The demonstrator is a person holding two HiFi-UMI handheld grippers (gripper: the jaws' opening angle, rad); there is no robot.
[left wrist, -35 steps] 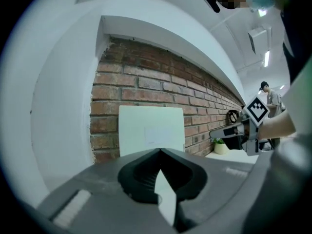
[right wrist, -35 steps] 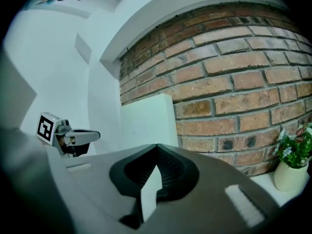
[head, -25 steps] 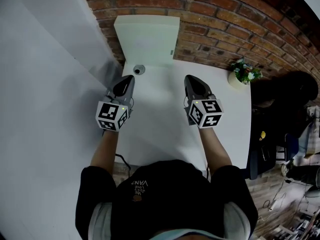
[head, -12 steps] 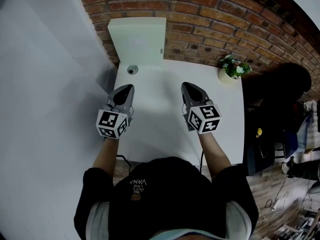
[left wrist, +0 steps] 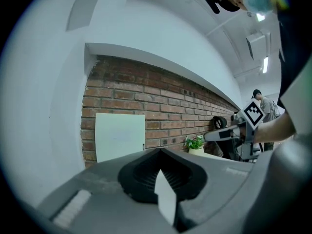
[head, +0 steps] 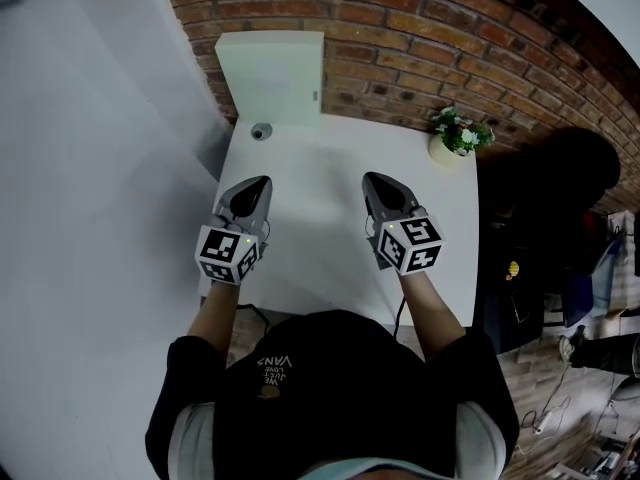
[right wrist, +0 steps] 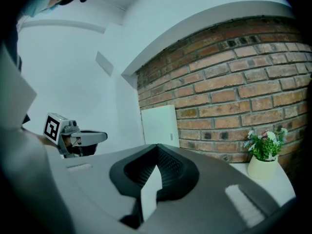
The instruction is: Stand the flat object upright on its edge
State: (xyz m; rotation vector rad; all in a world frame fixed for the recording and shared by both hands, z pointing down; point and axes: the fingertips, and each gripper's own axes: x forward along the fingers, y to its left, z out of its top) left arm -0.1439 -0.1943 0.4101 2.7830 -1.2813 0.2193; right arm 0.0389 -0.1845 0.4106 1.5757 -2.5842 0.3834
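- The jaws of the left gripper [left wrist: 160, 151] are shown pressed together, tip against tip. Nothing is held between them.
- The jaws of the right gripper [right wrist: 157, 146] are likewise closed on each other, and nothing is clamped.
- Both grippers are held above the near half of the counter [head: 315, 158]. They are side by side and well apart, with their tips pointed toward the brick wall [head: 400, 28].
- No item is touched by either gripper.
- A marker cube [head: 228, 255] is carried at the rear of each gripper, just ahead of the hand that grips it.
- The board [head: 270, 76], a flat pale panel, is found upright at the far left corner of the counter. Its broad face is set against the brick wall.
- In the head view, the board's lower edge is seen to meet the far edge of the counter. Whether it rests on the counter cannot be told.
- The board is well ahead of both grippers and more nearly in line with the left gripper.
- A small round object [head: 261, 131] lies on the counter just in front of the board's lower edge.
- A potted plant [head: 455, 136] is placed at the far right corner of the counter, close to the brick wall and well apart from the board.
- Each gripper is visible in the other gripper's view, with the board and the brick wall behind it.
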